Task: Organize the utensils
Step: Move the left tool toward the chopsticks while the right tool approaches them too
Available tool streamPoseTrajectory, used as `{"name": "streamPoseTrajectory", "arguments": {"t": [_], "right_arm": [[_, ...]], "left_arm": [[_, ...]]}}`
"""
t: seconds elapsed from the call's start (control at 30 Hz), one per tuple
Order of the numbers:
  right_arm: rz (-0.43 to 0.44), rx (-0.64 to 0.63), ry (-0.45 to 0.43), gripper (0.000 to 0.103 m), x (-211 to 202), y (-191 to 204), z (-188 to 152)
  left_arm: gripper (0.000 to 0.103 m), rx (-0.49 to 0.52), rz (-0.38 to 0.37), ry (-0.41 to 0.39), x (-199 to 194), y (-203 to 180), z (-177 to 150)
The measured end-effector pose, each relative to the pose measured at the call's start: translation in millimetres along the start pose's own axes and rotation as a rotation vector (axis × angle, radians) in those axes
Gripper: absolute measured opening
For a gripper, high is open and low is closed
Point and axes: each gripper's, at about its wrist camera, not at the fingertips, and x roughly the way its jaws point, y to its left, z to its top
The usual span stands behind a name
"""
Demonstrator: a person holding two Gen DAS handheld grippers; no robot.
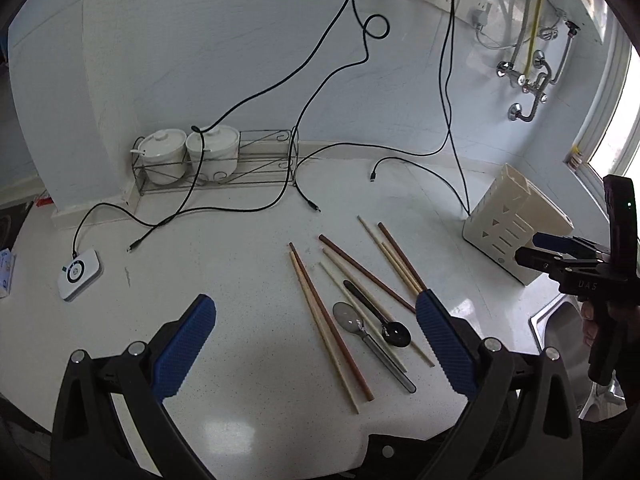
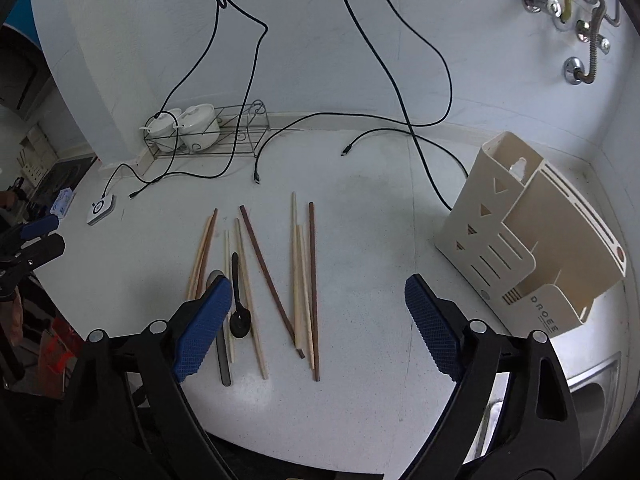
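Chopsticks (image 2: 256, 264) — slim wooden rods — lie scattered beneath both spread, empty, blue-ribbed claws (image 1: 316, 340) (image 2: 319, 320).

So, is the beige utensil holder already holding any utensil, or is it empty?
Empty as far as visible: the utensil holder shows no utensils in its open compartments, and the chopsticks lie on the counter.

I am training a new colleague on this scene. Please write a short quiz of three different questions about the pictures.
1. True or false: the black spoon already stands in the cream utensil holder.
2. Which holds something? A: left gripper; B: right gripper; C: neither.
3. Fill in: the two white lidded pots stand in a wire ____.

Key: 1 false, it lies on the countertop among the chopsticks; 2 C; 3 rack.
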Motion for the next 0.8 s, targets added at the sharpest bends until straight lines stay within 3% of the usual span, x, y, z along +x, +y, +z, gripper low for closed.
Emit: {"name": "streamPoseTrajectory", "arguments": {"t": [0.13,0.2,0.4,0.57,0.63,0.8], "right_arm": [[0.065,0.001,0.082,0.074,43,-14,10],[0.082,-0.018,0.129,0.066,65,-14,13],[0.11,-0.018,0.263,0.054,118,-13,14],[0.12,-0.012,0.313,0.036,142,-8,14],[0.105,-0.018,0.305,0.034,146,-7,15],[0.109,-0.022,0.308,0.028,156,0,20]], "left_arm": [[0.098,-0.06,0.03,0.079,35,1,-6],[0.097,-0.099,0.017,0.119,51,4,-8],[0.08,-0.166,0.053,0.26,99,17,-17],[0.078,-0.219,0.003,0.354,130,23,-25],[0.077,-0.247,-0.025,0.383,139,25,-28],[0.055,-0.224,0.022,0.448,159,26,-32]]}}
